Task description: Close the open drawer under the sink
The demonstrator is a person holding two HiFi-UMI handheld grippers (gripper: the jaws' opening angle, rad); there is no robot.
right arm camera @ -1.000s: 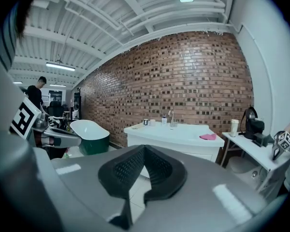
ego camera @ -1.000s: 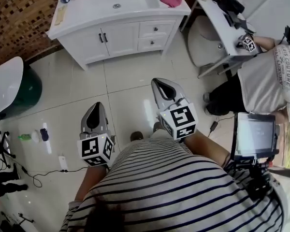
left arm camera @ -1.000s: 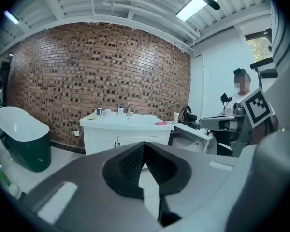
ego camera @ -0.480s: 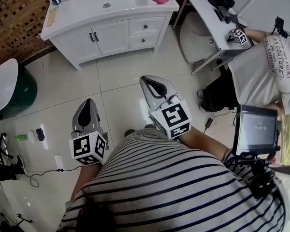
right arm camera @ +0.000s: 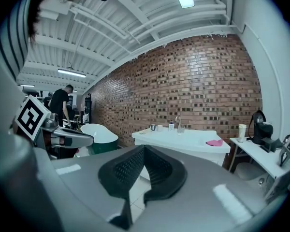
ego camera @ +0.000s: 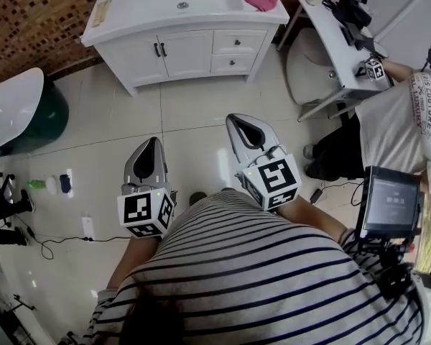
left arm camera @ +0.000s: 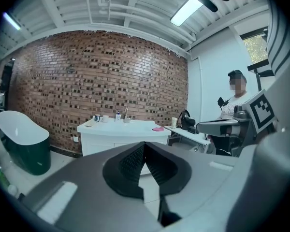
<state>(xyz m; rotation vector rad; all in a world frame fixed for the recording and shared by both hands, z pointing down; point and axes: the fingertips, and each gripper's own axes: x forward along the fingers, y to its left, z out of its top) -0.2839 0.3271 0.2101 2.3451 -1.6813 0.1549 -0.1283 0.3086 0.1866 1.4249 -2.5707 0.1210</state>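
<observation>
The white sink cabinet (ego camera: 179,45) stands far ahead against the brick wall, with two doors and two small drawers (ego camera: 235,52) on its right side. From here I cannot tell which drawer stands open. A pink cloth (ego camera: 258,1) lies on its top. My left gripper (ego camera: 155,144) and right gripper (ego camera: 239,120) hang over the tiled floor in front of my body, well short of the cabinet. Both are shut with nothing between the jaws. The cabinet (left arm camera: 120,135) shows beyond the closed left jaws, and the cabinet (right arm camera: 186,144) also shows past the right ones.
A white and green bathtub (ego camera: 18,117) stands at the left. A white side table (ego camera: 339,45) with gear sits right of the cabinet, and a seated person (ego camera: 399,117) is beside it. Bottles and a cable (ego camera: 54,187) lie on the floor at left.
The head view has swung a little, so the cabinet and floor shift in the picture. Both grippers stay shut and held in front of the body.
</observation>
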